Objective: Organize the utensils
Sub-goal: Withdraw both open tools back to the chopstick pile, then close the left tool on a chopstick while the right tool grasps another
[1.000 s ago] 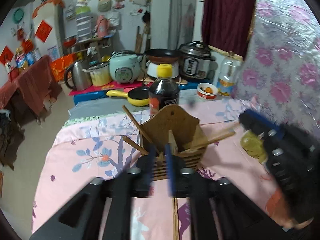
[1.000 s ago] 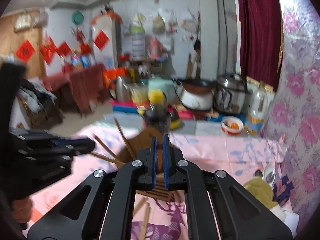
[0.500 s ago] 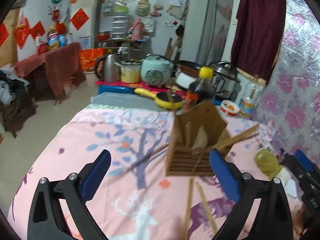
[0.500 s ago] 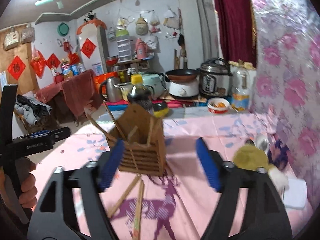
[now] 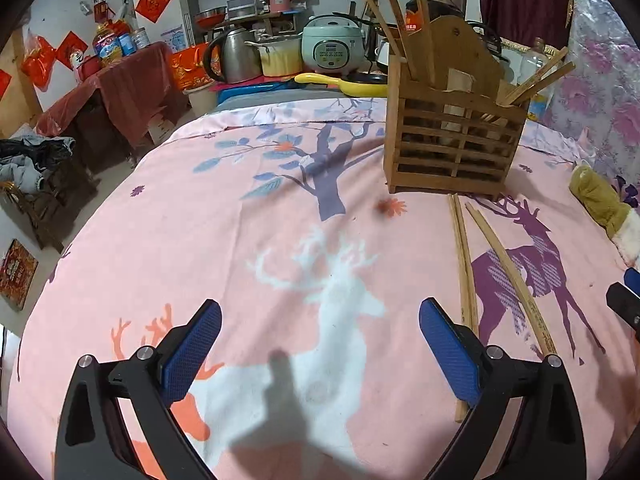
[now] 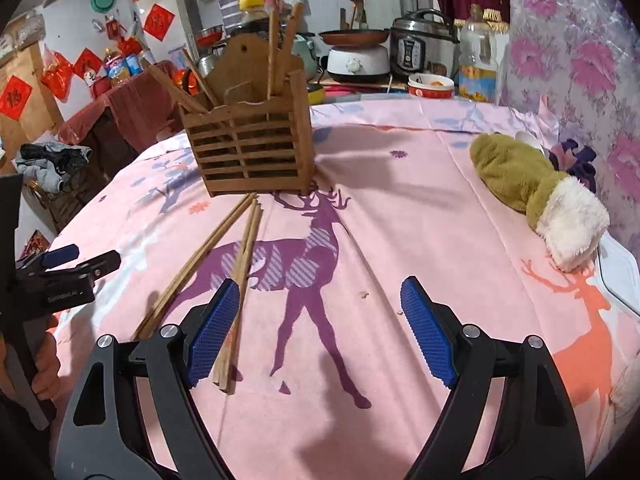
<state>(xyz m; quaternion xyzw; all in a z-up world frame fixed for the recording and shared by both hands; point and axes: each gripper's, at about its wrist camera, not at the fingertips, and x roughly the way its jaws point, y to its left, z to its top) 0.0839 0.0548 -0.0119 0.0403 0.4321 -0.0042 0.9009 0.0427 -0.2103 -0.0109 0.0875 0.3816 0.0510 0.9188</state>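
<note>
Both my claws gape wide and empty: left claw [image 5: 320, 344], right claw [image 6: 320, 320]. The wooden holder [image 6: 250, 148] stands upright toward the bed's [image 5: 200, 240] far edge, chopsticks [image 6: 236, 256] lying loose just before it, by my right claw's left finger.

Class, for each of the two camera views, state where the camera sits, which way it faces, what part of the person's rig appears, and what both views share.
Left wrist: sits on the left gripper, facing across the pink tablecloth toward the wooden holder; its open blue pads show.
Right wrist: sits on the right gripper, facing the same holder; open pads show, left gripper at the left edge.
Shared: holder, loose chopsticks, plush mitten.
</note>
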